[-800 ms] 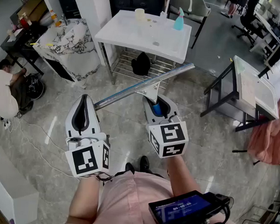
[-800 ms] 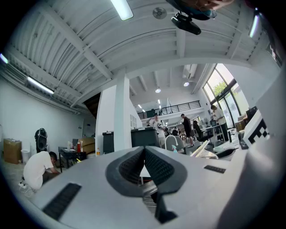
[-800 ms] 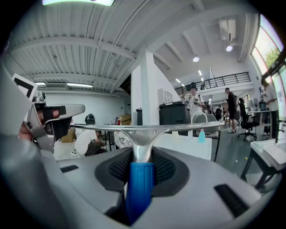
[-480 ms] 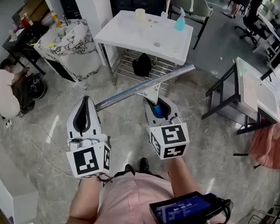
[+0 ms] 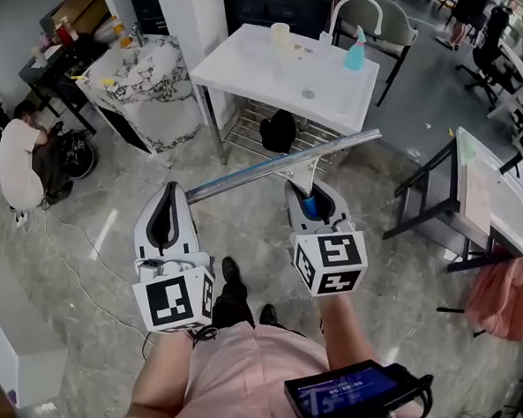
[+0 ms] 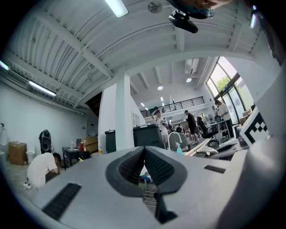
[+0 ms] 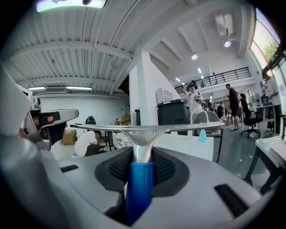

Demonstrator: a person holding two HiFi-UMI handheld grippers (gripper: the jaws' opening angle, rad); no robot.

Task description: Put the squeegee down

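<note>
My right gripper (image 5: 310, 202) (image 7: 142, 167) is shut on the squeegee's blue handle (image 7: 139, 188). The squeegee (image 5: 282, 165) has a long metal blade that crosses in front of both grippers, above the floor and short of the white table (image 5: 252, 66). In the right gripper view its silver neck (image 7: 144, 145) rises from between the pads to the level blade (image 7: 147, 128). My left gripper (image 5: 164, 214) (image 6: 144, 166) is held level beside it, jaws closed tip to tip with nothing between them.
On the white table stand a teal spray bottle (image 5: 356, 35) and a cup (image 5: 280, 33); a black bag (image 5: 279, 130) lies on its lower rack. A marble-topped stand (image 5: 137, 81) is at left, a grey desk (image 5: 479, 186) at right. A person (image 5: 17, 153) crouches far left.
The table, the stand and the grey desk have shifted in the head view and stand a little nearer. Both grippers keep their hold and pose. A foot has come forward below.
</note>
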